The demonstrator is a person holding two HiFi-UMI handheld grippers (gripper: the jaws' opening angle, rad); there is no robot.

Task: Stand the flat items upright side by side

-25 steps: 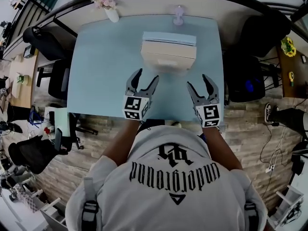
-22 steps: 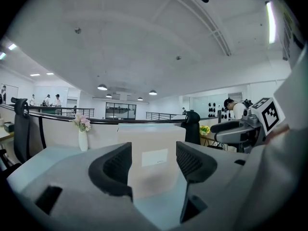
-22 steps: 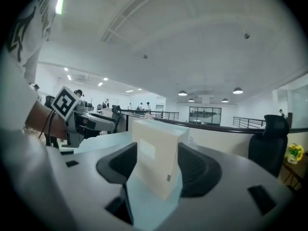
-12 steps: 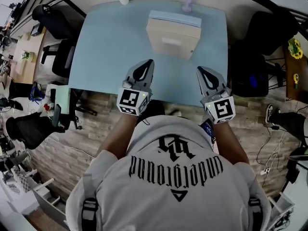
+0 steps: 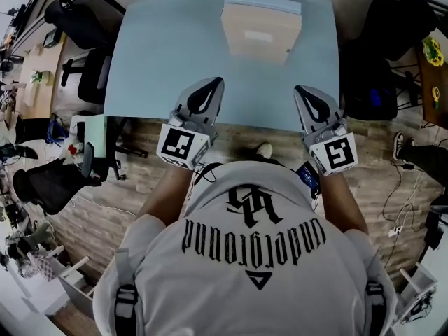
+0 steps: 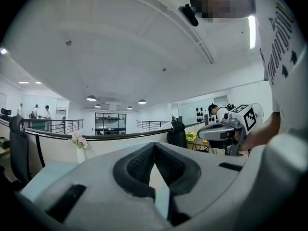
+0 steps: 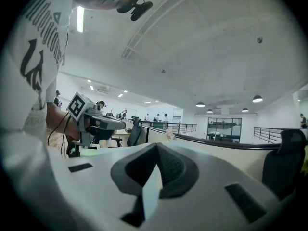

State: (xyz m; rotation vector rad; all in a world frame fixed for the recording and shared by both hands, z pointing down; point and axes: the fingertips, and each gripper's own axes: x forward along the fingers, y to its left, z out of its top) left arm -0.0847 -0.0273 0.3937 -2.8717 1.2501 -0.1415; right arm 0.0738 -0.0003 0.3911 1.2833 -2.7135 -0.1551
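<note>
Left claw (image 5: pixel 212 82) and right claw (image 5: pixel 301 91) are both pinched together, empty, over the table's (image 5: pixel 154 61) near edge. The stack of flat items (image 5: pixel 262 30) sits well apart from them.

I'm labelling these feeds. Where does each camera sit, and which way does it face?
Head view: on the person's head, facing steeply down at the table and the stack of flat items; shows the shirt, left gripper and right gripper.
Left gripper view: on the left gripper, facing level across the room; shows its own shut jaws.
Right gripper view: on the right gripper, facing level too; shows its own shut jaws.
Shared: each gripper view catches the other gripper.
</note>
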